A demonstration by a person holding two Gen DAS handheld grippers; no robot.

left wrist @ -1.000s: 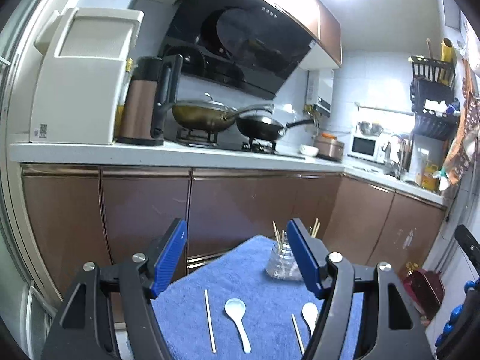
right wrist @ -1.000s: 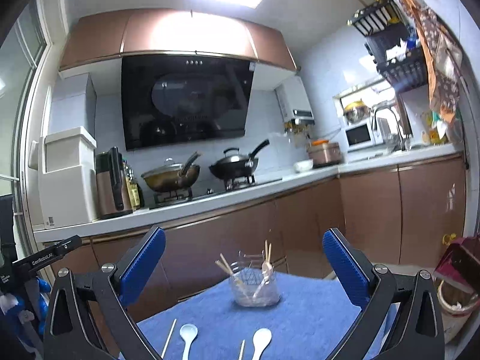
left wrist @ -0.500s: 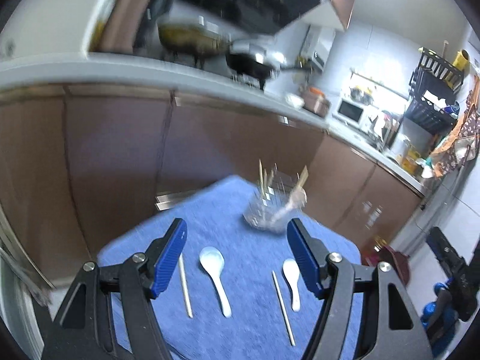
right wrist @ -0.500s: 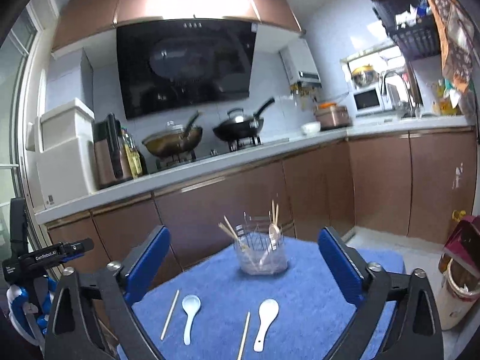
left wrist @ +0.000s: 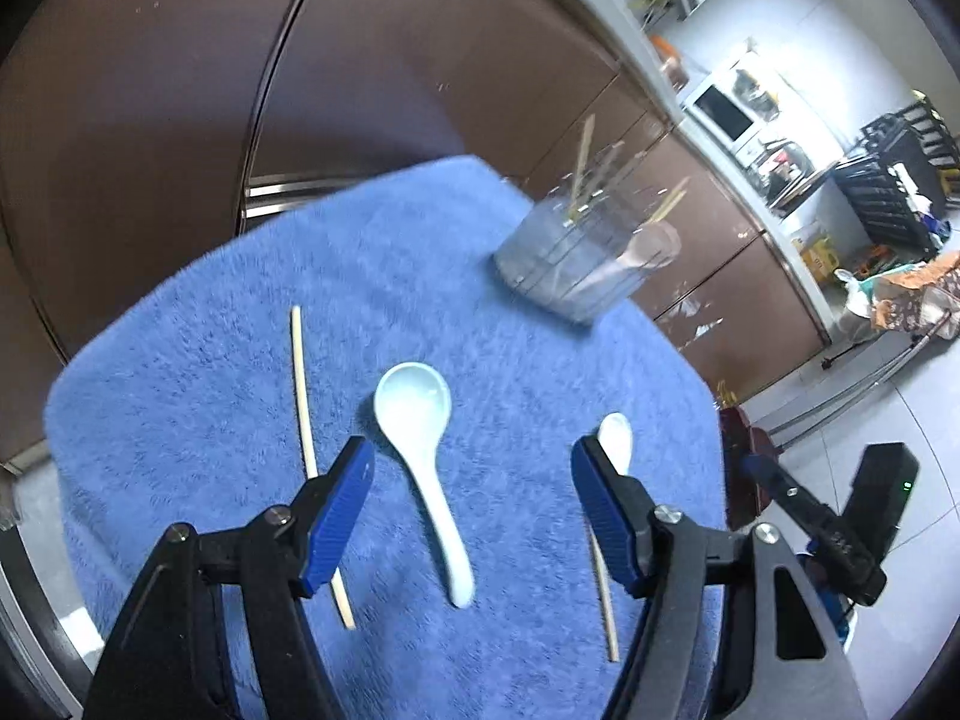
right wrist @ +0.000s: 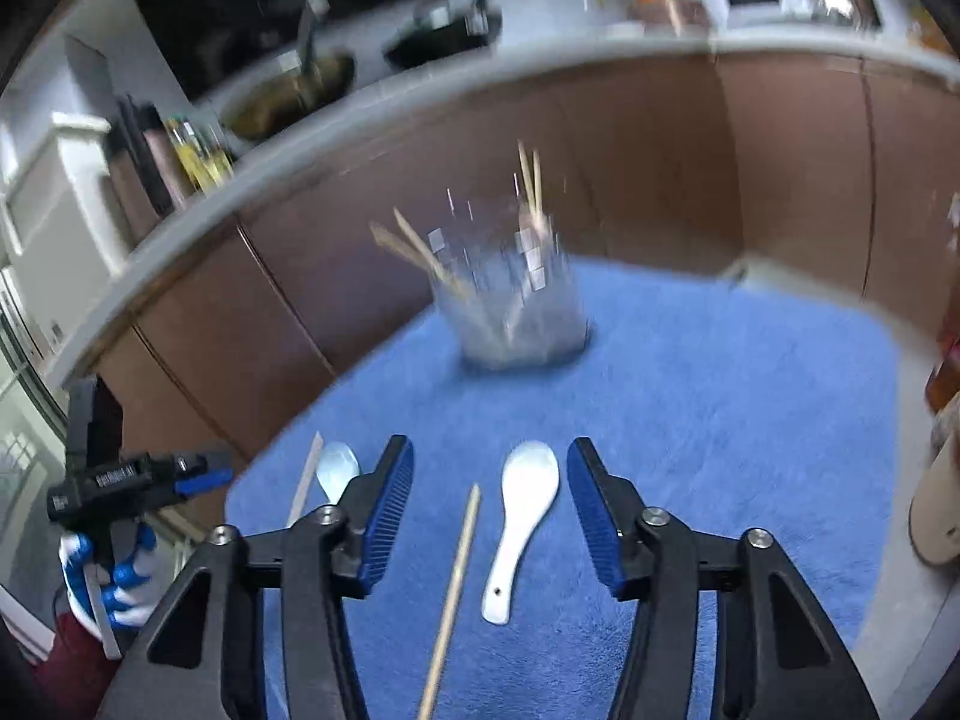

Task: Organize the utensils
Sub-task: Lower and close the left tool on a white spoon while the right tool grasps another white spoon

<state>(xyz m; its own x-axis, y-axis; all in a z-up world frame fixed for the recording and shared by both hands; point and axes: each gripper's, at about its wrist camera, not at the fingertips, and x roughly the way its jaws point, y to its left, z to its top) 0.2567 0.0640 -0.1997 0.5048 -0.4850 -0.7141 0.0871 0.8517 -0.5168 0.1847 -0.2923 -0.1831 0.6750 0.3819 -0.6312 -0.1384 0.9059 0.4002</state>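
The left gripper points down at a blue towel, its blue-padded jaws wide apart and closing slightly, holding nothing. A white spoon lies between them on the towel, bowl away from the camera and untouched by the pads. A wooden chopstick lies just outside the left pad; a second chopstick and a smaller white spoon show by the right pad.

The right gripper also points down at the towel. Its jaws are closing but not yet gripping anything. Between them lie a chopstick and a white spoon, side by side, neither touched. Further left are another spoon and chopstick.

Beyond both grippers, a clear jar stands on the far part of the towel, already holding several chopsticks and a spoon; it is blurred. Brown kitchen cabinets rise behind.
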